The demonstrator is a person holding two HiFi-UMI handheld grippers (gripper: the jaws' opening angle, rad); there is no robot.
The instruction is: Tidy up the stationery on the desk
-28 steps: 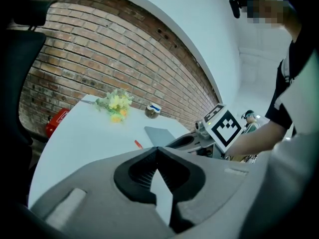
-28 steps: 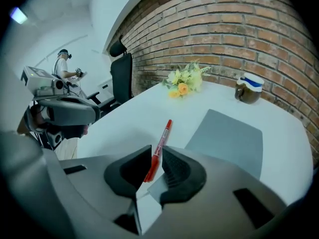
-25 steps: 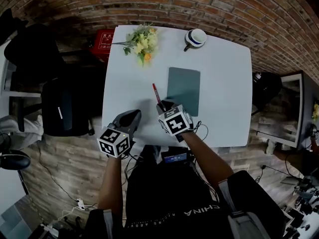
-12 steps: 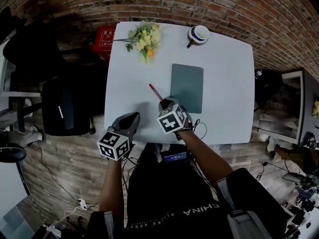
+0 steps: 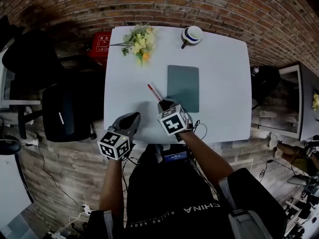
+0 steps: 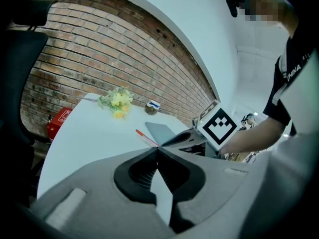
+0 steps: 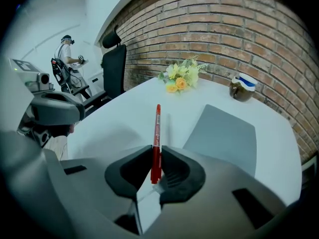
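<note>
The right gripper (image 7: 156, 152), its jaws just closing, clamps the slim red plastic pen (image 7: 158, 126) over the white rectangular desk (image 5: 224, 83), left of the flat grey notebook (image 5: 183, 87). The left gripper (image 6: 157, 151) is closed and empty.

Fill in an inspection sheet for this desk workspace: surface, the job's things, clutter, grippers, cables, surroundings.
Surface: white table, mostly bare.
Job's things: red pen between the right gripper's jaws; grey notebook lying flat beside it.
Clutter: flower bunch and lidded cup at the far edge.
Grippers: left gripper shut, nothing in it; right gripper has just been closing its jaws, pads now against the red pen.
Cables: thin cable looping beside the right gripper.
Surroundings: brick wall, black chair, red box.
</note>
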